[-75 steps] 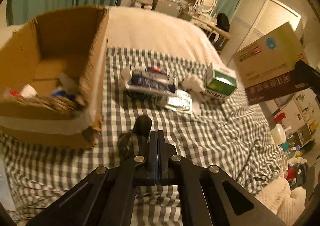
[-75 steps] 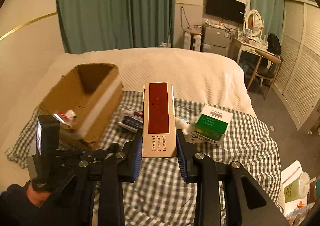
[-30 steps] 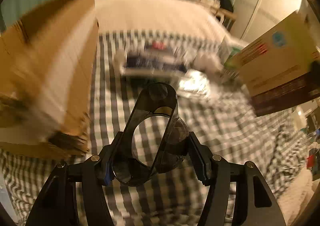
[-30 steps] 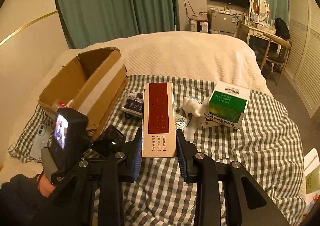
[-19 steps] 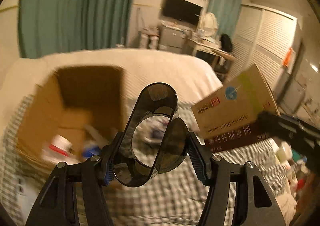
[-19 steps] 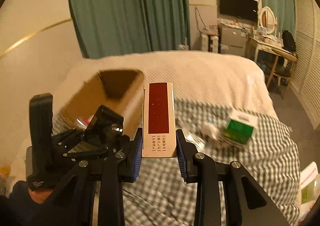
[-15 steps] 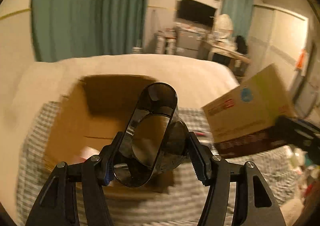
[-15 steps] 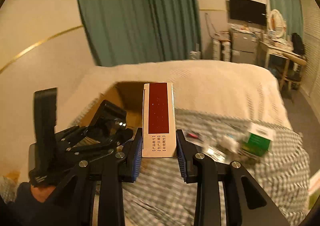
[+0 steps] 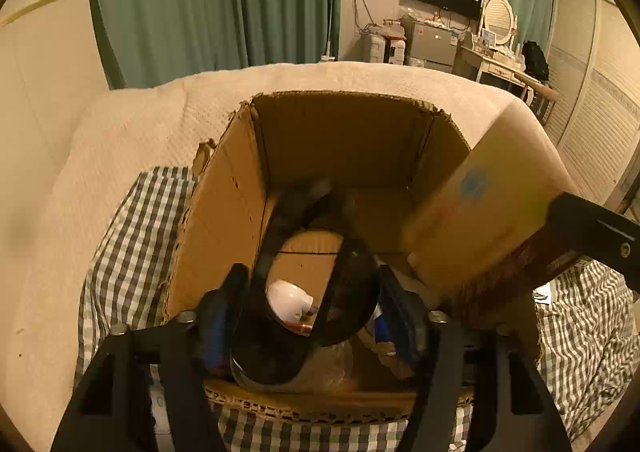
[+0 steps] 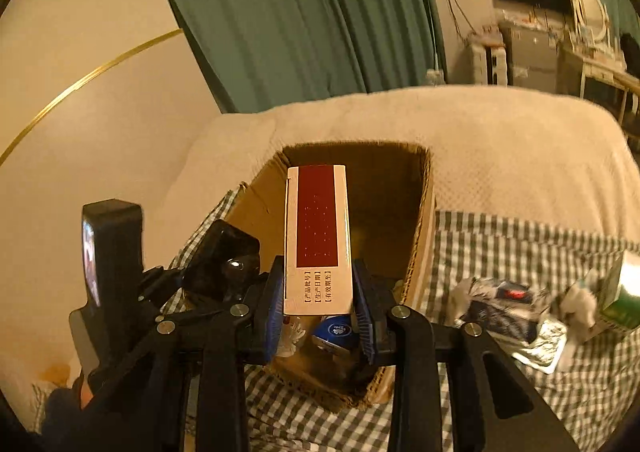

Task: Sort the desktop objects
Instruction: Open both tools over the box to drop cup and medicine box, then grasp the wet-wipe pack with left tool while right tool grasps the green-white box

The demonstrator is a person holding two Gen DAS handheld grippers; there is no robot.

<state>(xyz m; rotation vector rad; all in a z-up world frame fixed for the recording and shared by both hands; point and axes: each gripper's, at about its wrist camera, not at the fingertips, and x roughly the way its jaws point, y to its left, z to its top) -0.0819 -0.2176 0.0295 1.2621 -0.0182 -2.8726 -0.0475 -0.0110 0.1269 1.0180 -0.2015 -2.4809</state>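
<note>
A bed (image 10: 500, 123) under a cream quilted cover, with a grey-and-white checked cloth (image 10: 500, 252) spread over its near part. On the cloth, straight ahead of the fingers, an open cardboard box (image 9: 224, 211). Right of the right fingers, a blurred cluster: foil blister pack (image 10: 548, 344), dark packet (image 10: 500, 312), green-and-white carton (image 10: 624, 292).

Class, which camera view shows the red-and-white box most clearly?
The right wrist view: the red-and-white box is sharp, its red panel facing the camera above the cardboard box. The left wrist view shows it blurred at the right edge.
</note>
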